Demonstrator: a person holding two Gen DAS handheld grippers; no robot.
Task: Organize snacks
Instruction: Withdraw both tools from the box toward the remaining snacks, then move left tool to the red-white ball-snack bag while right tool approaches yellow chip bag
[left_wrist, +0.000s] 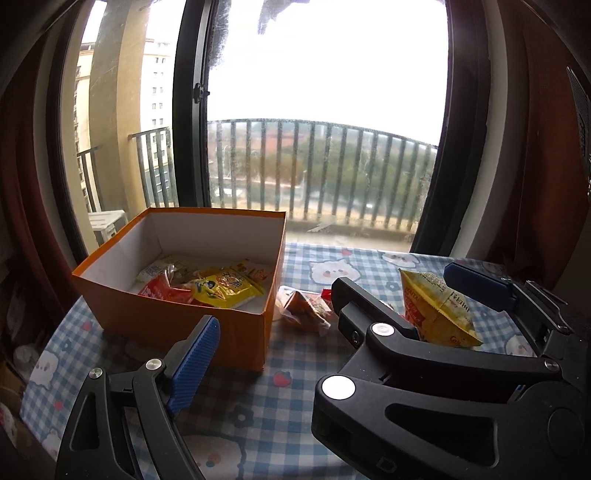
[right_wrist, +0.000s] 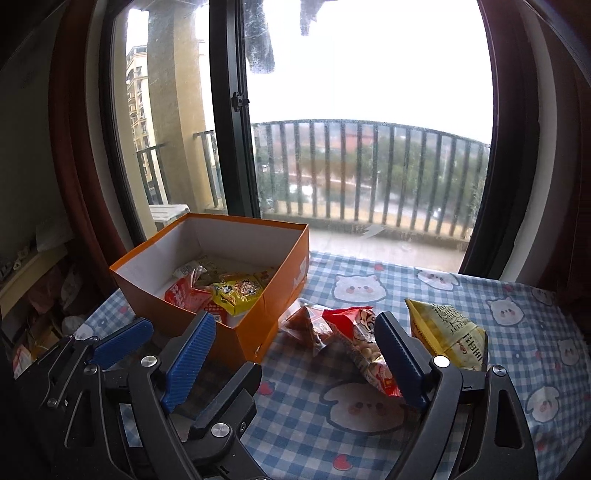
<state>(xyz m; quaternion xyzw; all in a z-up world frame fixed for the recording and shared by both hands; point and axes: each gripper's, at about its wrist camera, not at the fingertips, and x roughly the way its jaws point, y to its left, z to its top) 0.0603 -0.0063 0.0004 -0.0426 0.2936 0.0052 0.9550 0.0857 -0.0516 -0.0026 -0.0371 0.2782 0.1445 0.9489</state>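
An orange cardboard box (left_wrist: 177, 317) (right_wrist: 251, 325) stands open at the left of the table, with a yellow packet (left_wrist: 221, 288) and a red packet (left_wrist: 162, 290) among several snacks inside. To its right, three packets lie on the cloth: an orange-brown one (right_wrist: 306, 325), a red one of puffs (right_wrist: 362, 339) and a yellow one (left_wrist: 439, 314) (right_wrist: 450, 332). My left gripper (left_wrist: 291, 332) hovers open in front of the box, nothing between its pads. My right gripper (right_wrist: 295, 317) is open beside it. The red packet lies by its right pad (right_wrist: 399, 358), not squeezed.
A blue checked cloth with cartoon bears (right_wrist: 480, 295) covers the table. Behind it is a large window (right_wrist: 369, 74) with a balcony railing. Dark red curtains (right_wrist: 546, 147) hang on both sides. Clutter sits low at the left (right_wrist: 44, 314). The two grippers overlap closely.
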